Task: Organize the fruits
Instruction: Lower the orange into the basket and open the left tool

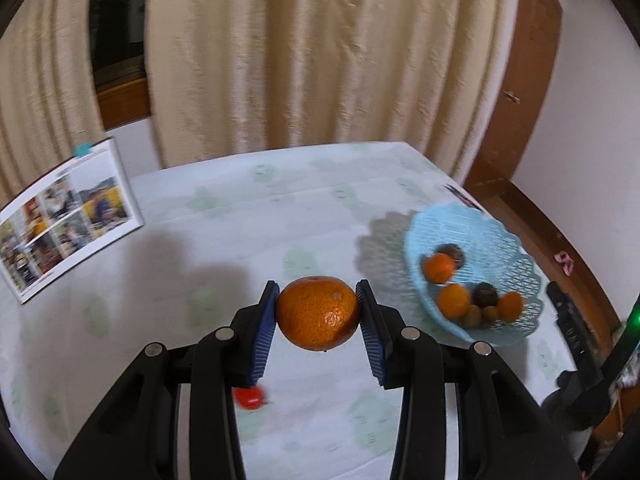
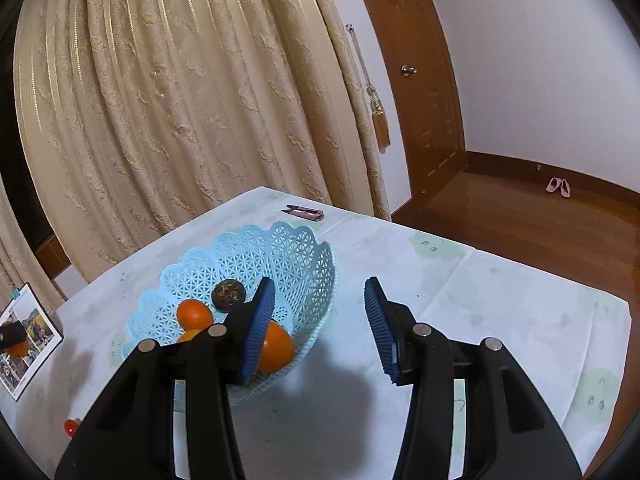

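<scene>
left gripper (image 1: 318, 312) pinches an orange (image 1: 318, 312) between its two blue ribbed pads (image 1: 266, 332), one pad on each side at the fruit's widest part, and the fruit sits lifted above the table (image 1: 200, 240) with its shadow falling on the cloth below. ahead of this gripper and off to its right stands the blue basket (image 1: 516, 252), well apart from the held fruit, already holding several small oranges and some darker fruits. a small red fruit (image 1: 250, 398) lies on the cloth beneath the gripper, close to its left finger; what kind it is cannot be told through the blur. an open book (image 1: 64, 216) lies far ahead to its left. right gripper (image 2: 320, 328) is spread wide and grips nothing, hanging over the near rim of the basket (image 2: 280, 248), its left pad in front of the fruits inside. the orange looks firm yet yielding, light enough for this pinch, with a dimpled skin that the ribbed pads should bite into well; being round, it would likely roll if gripped off-centre, so holding across the middle seems right. squeezing harder could bruise it or split the peel. the basket looks thin and light, so it may slide or tip if a fruit is dropped against its wall.
</scene>
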Available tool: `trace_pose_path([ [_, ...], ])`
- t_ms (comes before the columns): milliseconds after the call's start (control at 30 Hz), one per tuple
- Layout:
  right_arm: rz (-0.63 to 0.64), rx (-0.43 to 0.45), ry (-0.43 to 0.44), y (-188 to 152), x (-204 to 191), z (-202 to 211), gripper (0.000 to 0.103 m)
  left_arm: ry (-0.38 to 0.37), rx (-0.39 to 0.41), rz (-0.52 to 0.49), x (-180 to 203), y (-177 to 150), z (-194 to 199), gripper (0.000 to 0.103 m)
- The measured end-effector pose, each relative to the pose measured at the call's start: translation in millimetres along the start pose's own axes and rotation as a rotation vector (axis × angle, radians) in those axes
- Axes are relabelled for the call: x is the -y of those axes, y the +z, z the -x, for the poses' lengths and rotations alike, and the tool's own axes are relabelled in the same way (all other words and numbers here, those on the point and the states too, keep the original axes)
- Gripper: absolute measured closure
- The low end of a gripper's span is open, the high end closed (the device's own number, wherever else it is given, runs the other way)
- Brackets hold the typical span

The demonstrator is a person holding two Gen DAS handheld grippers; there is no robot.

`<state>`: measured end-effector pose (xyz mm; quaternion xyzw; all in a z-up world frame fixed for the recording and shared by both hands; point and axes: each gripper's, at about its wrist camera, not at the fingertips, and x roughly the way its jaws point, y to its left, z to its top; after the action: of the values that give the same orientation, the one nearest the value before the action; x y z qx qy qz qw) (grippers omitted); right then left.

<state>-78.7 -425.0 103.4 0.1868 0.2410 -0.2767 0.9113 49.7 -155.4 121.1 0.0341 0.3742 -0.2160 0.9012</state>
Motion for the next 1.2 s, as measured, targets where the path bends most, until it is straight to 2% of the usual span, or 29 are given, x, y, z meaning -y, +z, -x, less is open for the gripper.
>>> trace_pose_path([
  [300,-0.012,0.003,0.022,-3.0,0.3,-0.6,0.055,-0.104,-0.067,-0.088,61.8,9.4,-41.9,0.063],
  [600,-0.005,0.005,0.035,-4.0,-1.9,1.0,0.055,-0.131,-0.108,-0.131,95.6,11.5,-73.8,0.060],
  [633,-0.006,0.006,0.035,-3.8,-1.8,1.0,0.055,-0.132,-0.108,-0.129,95.7,11.5,-74.4,0.057],
  [667,-0.007,0.006,0.036,-3.9,-1.8,1.0,0.054,-0.134,-0.107,-0.125,95.6,11.9,-74.8,0.047],
  [700,-0.008,0.008,0.037,-4.0,-1.8,1.4,0.054,-0.132,-0.098,-0.119,94.2,12.6,-73.8,0.042],
  [967,-0.002,0.021,0.024,-4.9,-3.9,2.0,0.051,-0.102,-0.073,-0.099,77.3,17.7,-58.4,0.041],
  [1100,-0.002,0.026,0.016,-5.1,-3.3,2.9,0.051,-0.080,-0.053,-0.100,66.9,17.1,-45.6,0.036],
  [1200,0.003,0.030,0.011,-5.7,-3.6,3.1,0.051,-0.049,-0.024,-0.110,59.2,14.4,-33.3,0.036],
])
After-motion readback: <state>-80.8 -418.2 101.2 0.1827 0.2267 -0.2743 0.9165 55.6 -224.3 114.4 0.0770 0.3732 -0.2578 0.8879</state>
